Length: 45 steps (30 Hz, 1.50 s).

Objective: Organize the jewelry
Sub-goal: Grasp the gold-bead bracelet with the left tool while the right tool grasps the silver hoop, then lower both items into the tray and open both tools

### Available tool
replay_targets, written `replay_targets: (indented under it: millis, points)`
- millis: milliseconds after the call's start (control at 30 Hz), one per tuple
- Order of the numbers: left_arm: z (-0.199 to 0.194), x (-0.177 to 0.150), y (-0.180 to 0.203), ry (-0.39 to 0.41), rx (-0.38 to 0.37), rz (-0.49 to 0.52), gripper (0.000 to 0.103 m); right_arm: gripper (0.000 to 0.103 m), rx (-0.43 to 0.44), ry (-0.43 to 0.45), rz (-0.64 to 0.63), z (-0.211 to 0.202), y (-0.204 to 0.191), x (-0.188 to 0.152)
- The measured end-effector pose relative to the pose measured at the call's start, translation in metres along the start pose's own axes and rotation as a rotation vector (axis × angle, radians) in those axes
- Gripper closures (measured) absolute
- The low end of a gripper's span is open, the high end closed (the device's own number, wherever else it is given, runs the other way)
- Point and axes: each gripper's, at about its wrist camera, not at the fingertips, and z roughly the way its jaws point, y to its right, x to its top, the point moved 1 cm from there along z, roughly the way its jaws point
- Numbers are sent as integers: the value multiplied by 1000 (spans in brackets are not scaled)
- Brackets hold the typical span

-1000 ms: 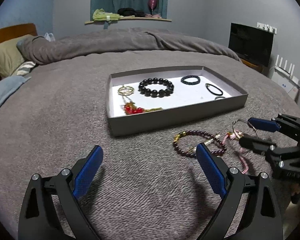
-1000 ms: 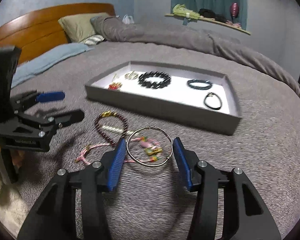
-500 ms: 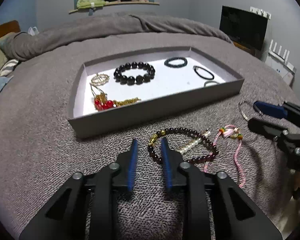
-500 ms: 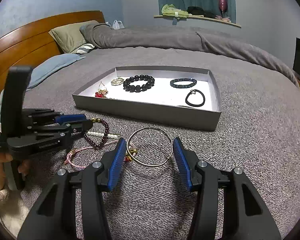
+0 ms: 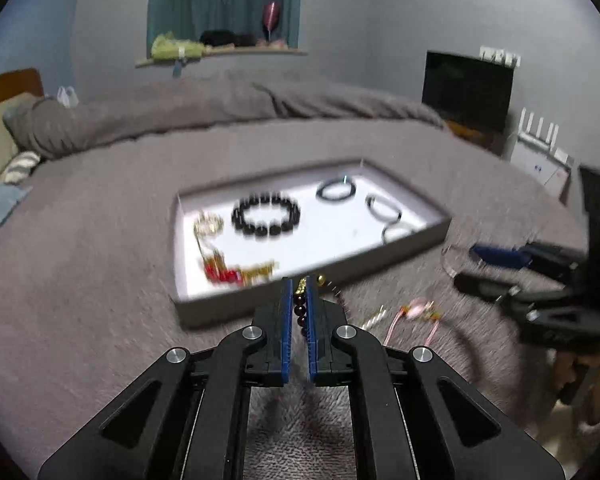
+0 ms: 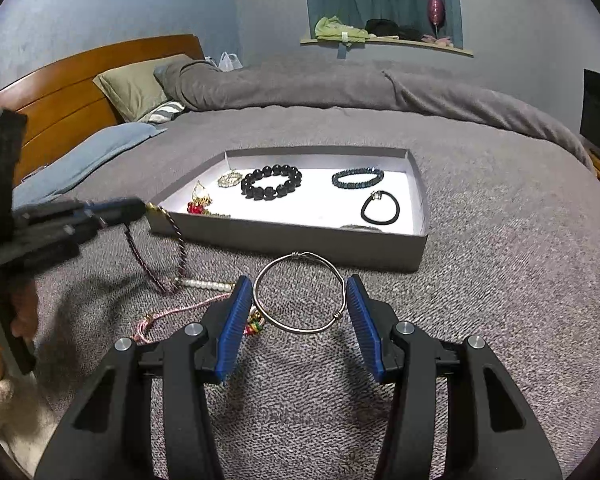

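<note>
My left gripper is closing its jaws on the dark red bead bracelet, and the pads pinch it. In the right wrist view that bracelet hangs from the left gripper, raised off the blanket, its pearl end still down. My right gripper is shut on a silver bangle, which spans both blue pads. Just beyond stands a grey tray with black bead bracelets, a hair tie and gold and red pieces. A pink cord bracelet lies on the blanket.
Everything sits on a grey blanket over a bed. Pillows and a wooden headboard are at the far left, a rolled duvet at the back. A dark screen stands off to the right. A person's hand holds the left gripper.
The left gripper went from wide open to closed on the dark red bracelet and lifted it. The right gripper kept the silver bangle and shifted only slightly.
</note>
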Motion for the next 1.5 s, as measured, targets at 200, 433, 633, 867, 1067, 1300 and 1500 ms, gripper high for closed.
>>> replay_targets:
  millis: [200, 433, 633, 867, 1067, 1300, 1500]
  points:
    - [-5, 43, -8, 69, 10, -14, 96, 54, -34, 54, -16, -3, 3, 31]
    - [24, 82, -9, 98, -10, -72, 96, 54, -110, 137, -32, 12, 12, 97]
    - [72, 72, -10, 9, -135, -130, 96, 54, -111, 69, 10, 57, 28, 97]
    - [120, 46, -30, -144, -149, -207, 96, 54, -86, -69, 31, 101, 40, 83]
    - [131, 35, -27, -197, -114, -159, 96, 54, -67, -153, -25, 131, 24, 82]
    - [136, 32, -25, -212, -94, -139, 96, 54, -73, -200, -52, 140, 19, 76]
    - [134, 33, -27, -211, -81, -139, 95, 54, -71, -219, -58, 146, 17, 73]
